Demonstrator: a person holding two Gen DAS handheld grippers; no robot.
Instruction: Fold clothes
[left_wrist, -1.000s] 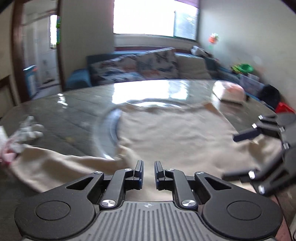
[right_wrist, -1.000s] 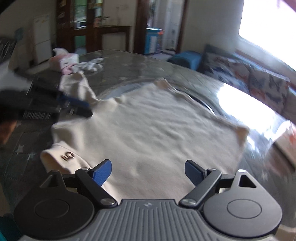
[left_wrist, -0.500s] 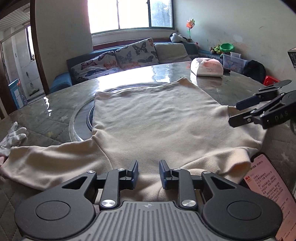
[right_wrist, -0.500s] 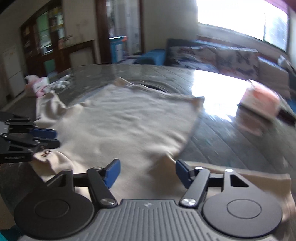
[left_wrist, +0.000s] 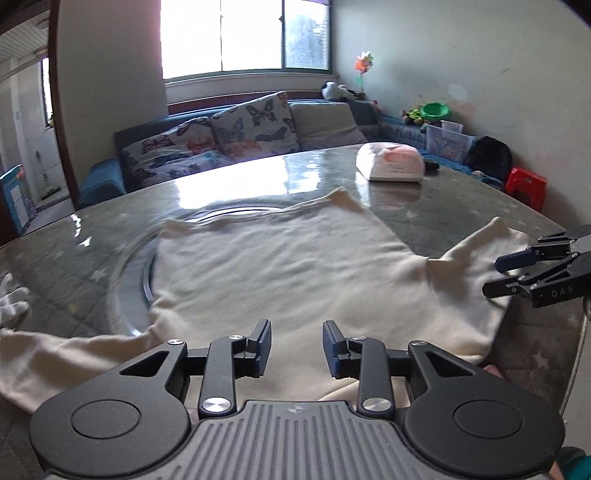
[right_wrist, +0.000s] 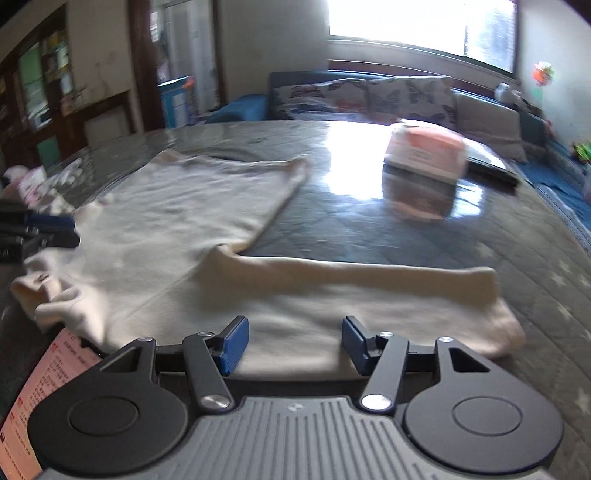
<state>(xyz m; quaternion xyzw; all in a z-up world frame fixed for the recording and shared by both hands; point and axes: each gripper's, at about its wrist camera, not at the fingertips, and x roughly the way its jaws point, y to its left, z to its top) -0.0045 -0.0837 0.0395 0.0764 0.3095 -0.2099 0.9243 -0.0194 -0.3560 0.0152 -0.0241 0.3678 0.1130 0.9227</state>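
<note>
A cream long-sleeved sweater (left_wrist: 280, 266) lies flat on the round glass-topped table (left_wrist: 461, 206), collar toward me. My left gripper (left_wrist: 295, 347) hovers over the collar end; its jaws are opening with nothing between them. In the right wrist view one sleeve (right_wrist: 369, 277) stretches out to the right across the table. My right gripper (right_wrist: 291, 343) hangs over the near edge of that sleeve, its jaws closing, the pads pressing on nothing. Each gripper shows in the other's view: the right gripper (left_wrist: 511, 273) by the sleeve, the left gripper (right_wrist: 62, 232) at the sweater's far shoulder.
A pink and white tissue pack (left_wrist: 391, 166) stands on the far side of the table. A white glove (left_wrist: 13, 302) lies at the left edge. A phone with red text (right_wrist: 48, 387) rests near the collar. A turntable ring (left_wrist: 144, 273) sits under the sweater. A sofa (left_wrist: 221, 144) runs behind.
My left gripper's jaws have widened and let go of the cloth. My right gripper has swung to the right, from over the body to over the sleeve, and its jaws have narrowed.
</note>
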